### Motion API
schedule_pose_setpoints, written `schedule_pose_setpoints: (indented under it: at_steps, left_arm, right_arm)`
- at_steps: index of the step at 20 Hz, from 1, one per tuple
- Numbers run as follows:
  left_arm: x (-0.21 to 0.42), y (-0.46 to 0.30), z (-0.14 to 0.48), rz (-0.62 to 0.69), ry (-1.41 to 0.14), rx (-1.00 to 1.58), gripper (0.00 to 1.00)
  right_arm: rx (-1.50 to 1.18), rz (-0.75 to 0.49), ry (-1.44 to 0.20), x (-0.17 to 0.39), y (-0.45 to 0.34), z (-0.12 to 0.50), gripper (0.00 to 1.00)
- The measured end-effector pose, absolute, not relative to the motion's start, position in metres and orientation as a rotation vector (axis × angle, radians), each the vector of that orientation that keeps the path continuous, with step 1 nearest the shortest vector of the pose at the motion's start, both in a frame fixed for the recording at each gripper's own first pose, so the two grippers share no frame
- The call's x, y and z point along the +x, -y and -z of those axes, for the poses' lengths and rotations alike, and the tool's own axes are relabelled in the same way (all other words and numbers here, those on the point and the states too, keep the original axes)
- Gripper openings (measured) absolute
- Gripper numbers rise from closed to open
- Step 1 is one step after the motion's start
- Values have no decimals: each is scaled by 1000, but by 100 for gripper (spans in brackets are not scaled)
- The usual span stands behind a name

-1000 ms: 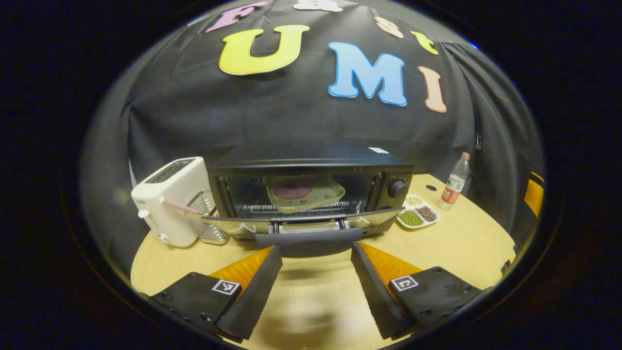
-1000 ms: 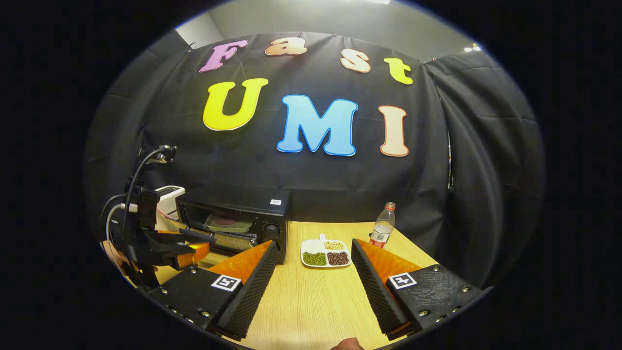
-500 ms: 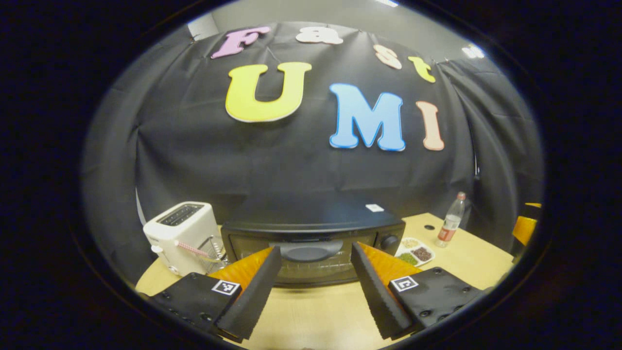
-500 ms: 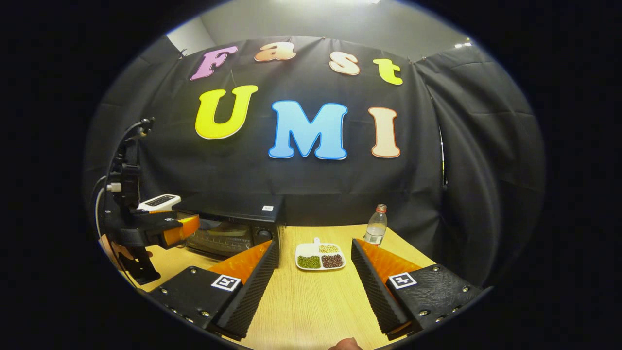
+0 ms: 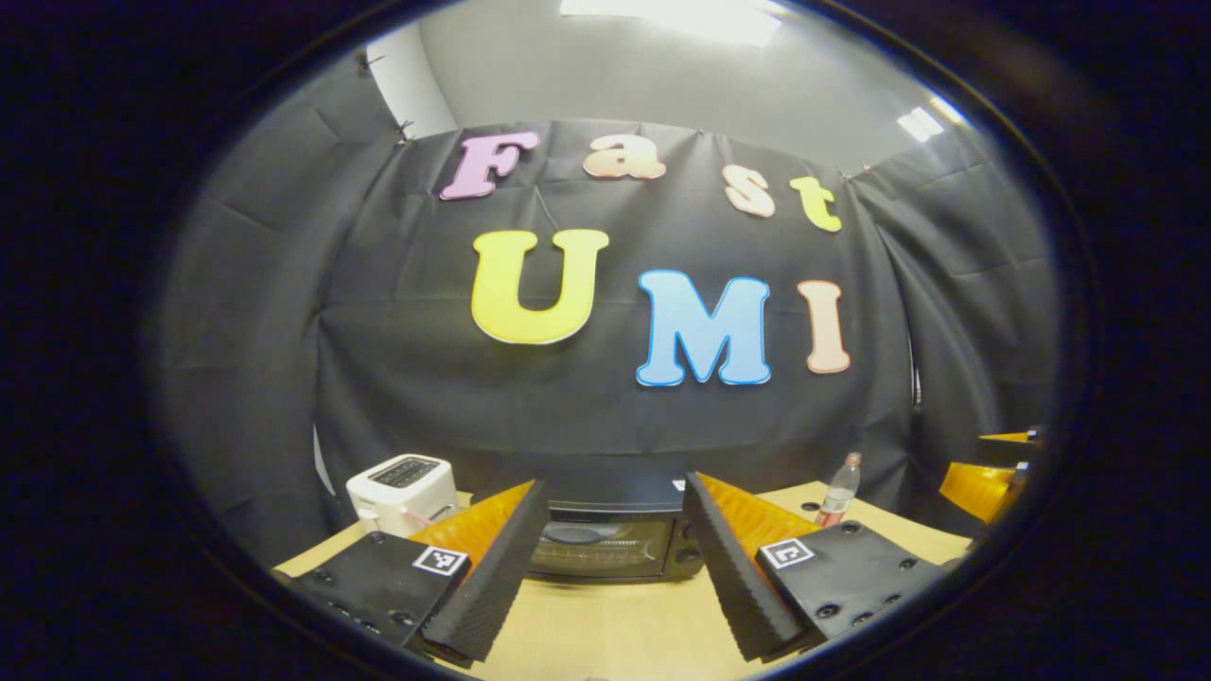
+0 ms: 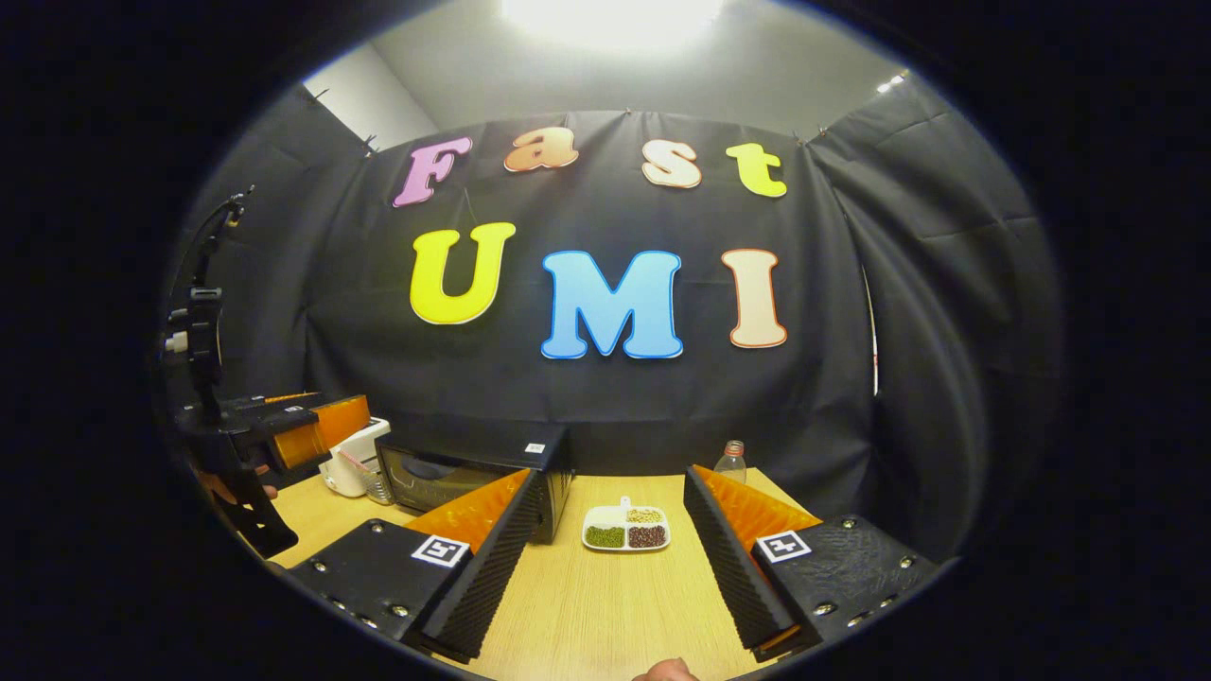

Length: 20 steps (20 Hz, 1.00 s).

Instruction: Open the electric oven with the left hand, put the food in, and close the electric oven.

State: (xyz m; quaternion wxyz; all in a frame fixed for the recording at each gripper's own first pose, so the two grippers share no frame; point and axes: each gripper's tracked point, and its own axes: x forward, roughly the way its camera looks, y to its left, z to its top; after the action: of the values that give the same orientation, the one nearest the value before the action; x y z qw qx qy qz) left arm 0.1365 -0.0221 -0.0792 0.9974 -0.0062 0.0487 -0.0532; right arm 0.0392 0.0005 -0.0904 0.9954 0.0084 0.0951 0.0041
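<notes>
Left of the left gripper (image 5: pixel 605 577) stood a white toaster (image 5: pixel 401 480). Straight ahead, between its spread and empty fingers, the electric oven (image 5: pixel 610 544) sat on the wooden table (image 5: pixel 615 629) with its door shut. A water bottle (image 5: pixel 838 501) was further right. The right gripper (image 6: pixel 605 577) was also wide apart, holding nothing; a sectioned dish of beans (image 6: pixel 625 529) lay ahead of it.

The left tongs (image 5: pixel 615 567) are held level with the fingers (image 5: pixel 492 577) spread wide, nothing between them. The right tongs (image 6: pixel 610 572) are likewise spread apart, with nothing gripped.
</notes>
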Motion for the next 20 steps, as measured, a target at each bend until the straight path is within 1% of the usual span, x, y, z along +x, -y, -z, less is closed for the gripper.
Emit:
schedule_pose_setpoints:
  at_steps: [1,2,4,7,10,14,20]
  left_arm:
    - [124,22,71,91,-88,-7,96]
    - [109,22,63,71,-80,-1,92]
    - [83,19,53,40,-71,9,95]
    - [47,20,41,36,-65,26,100]
    - [20,15,34,30,-62,56,100]
    - [-11,2,32,31,-65,62,100]
    - [-34,-19,8,43,-45,49,100]
  right_arm:
    - [21,-23,-183,33,3,88,95]
    - [24,-39,-176,26,5,85,95]
    - [24,-68,-155,14,9,78,95]
    - [16,-85,-139,-1,13,68,95]
    - [41,-92,-107,-13,9,52,95]
    - [72,-81,-88,-27,-1,38,95]
    - [51,-76,-77,-39,-25,31,95]
